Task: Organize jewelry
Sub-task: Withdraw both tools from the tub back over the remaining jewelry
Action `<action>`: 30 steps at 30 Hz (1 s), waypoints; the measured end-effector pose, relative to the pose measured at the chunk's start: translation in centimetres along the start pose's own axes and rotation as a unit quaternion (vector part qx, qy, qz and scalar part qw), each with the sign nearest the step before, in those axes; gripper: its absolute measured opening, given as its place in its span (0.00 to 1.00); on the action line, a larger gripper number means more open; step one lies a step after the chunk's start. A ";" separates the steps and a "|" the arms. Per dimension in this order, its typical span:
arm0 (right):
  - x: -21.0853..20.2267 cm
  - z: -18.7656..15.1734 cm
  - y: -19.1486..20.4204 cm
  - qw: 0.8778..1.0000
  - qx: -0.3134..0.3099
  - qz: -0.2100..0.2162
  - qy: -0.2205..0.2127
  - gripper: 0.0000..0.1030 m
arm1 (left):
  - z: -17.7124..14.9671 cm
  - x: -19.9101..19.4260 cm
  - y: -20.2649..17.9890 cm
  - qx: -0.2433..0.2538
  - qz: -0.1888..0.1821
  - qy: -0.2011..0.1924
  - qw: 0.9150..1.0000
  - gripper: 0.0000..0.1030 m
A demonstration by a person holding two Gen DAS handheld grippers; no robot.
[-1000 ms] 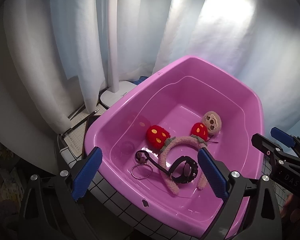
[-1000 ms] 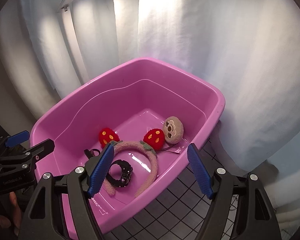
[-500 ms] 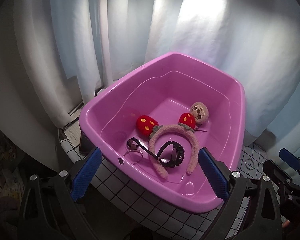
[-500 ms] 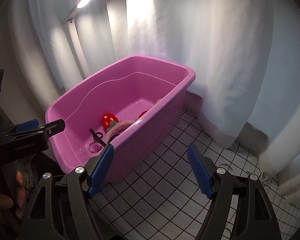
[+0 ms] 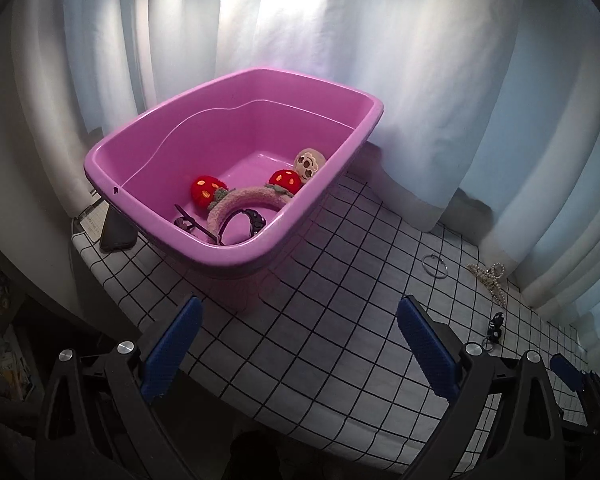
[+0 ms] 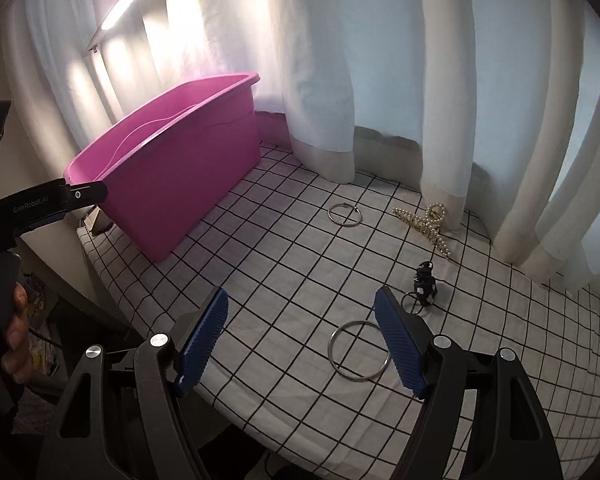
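Observation:
A pink tub (image 5: 236, 258) (image 6: 180, 184) stands on the checked cloth at the left. Inside lie a plush headband with red strawberries (image 5: 244, 196), a round plush face (image 5: 310, 162), a black watch (image 5: 254, 218) and a dark hair clip (image 5: 190, 222). On the cloth lie a large metal ring (image 6: 358, 356), a smaller ring (image 6: 344, 214) (image 5: 435, 266), a pearl hair claw (image 6: 430, 226) (image 5: 490, 282) and a black keyring charm (image 6: 423, 280) (image 5: 494, 326). My left gripper (image 5: 300, 352) is open and empty, in front of the tub. My right gripper (image 6: 300, 344) is open and empty, low over the cloth, its right pad beside the large ring.
White curtains (image 6: 380, 80) hang behind the table. A strip lamp (image 6: 130, 0) glows at upper left. A dark phone (image 5: 116, 232) lies by the tub's left corner. The cloth's front edge (image 6: 240, 412) drops off just below the grippers.
Both grippers have pulled back from the tub and swung right. The right one now faces the loose jewelry on the cloth. Both stay open and empty.

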State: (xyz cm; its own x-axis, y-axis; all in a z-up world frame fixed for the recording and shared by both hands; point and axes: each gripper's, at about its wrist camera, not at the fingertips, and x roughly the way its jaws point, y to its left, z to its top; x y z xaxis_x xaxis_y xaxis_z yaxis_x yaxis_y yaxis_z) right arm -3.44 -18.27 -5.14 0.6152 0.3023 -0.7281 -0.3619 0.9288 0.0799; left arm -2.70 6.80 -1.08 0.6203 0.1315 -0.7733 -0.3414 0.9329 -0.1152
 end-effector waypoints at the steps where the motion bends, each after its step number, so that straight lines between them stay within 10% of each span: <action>1: -0.4 -1.0 -1.1 1.000 0.009 -0.005 0.001 0.70 | -0.6 0.0 -0.8 0.002 -0.002 0.004 1.000 0.93; 12: -2.6 -6.5 -10.5 0.995 0.095 -0.042 0.014 0.70 | -5.7 0.2 -7.4 0.048 -0.012 0.036 0.998 0.93; 30: -0.9 -4.2 -14.9 0.992 0.099 -0.079 0.008 0.70 | -6.5 4.1 -13.2 0.101 -0.039 0.046 0.993 0.94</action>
State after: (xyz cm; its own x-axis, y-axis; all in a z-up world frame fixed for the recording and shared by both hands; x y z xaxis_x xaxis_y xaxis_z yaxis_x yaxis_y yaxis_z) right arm -1.54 -33.26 -8.54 0.6416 0.1476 -0.7527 -0.1156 0.9887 0.0953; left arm -0.20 -7.13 -6.81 0.5688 0.0342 -0.8218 -0.1408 0.9884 -0.0564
